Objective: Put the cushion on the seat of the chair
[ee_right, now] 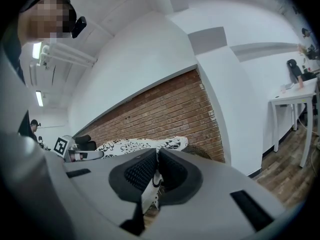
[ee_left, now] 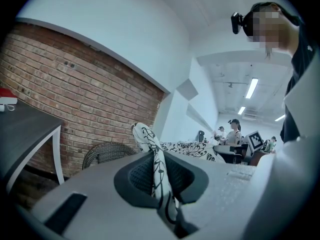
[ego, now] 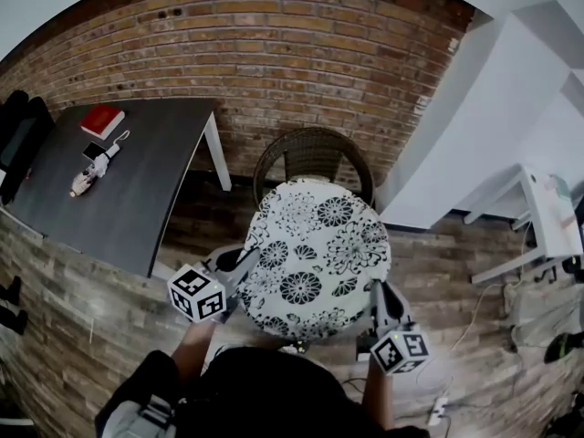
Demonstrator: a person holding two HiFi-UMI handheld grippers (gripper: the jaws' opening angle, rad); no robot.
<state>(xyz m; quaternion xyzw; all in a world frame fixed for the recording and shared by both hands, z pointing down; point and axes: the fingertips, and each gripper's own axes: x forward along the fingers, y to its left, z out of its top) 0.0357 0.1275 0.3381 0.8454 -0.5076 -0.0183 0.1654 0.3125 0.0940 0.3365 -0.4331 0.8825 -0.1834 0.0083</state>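
A round white cushion [ego: 315, 255] with black flower print hangs flat between my two grippers, over the seat of a dark wicker chair [ego: 313, 153] that stands against the brick wall. My left gripper [ego: 239, 265] is shut on the cushion's left edge; in the left gripper view the fabric [ee_left: 158, 176] is pinched between the jaws. My right gripper [ego: 376, 292] is shut on the right edge, with cloth [ee_right: 152, 184] clamped between its pads. The chair's seat is hidden under the cushion; only the backrest shows.
A dark grey table [ego: 137, 190] with white legs stands to the left, bearing a red book [ego: 101, 119] and small items. A white desk [ego: 538, 217] is at the right. Cables and a power strip [ego: 438, 407] lie on the wooden floor.
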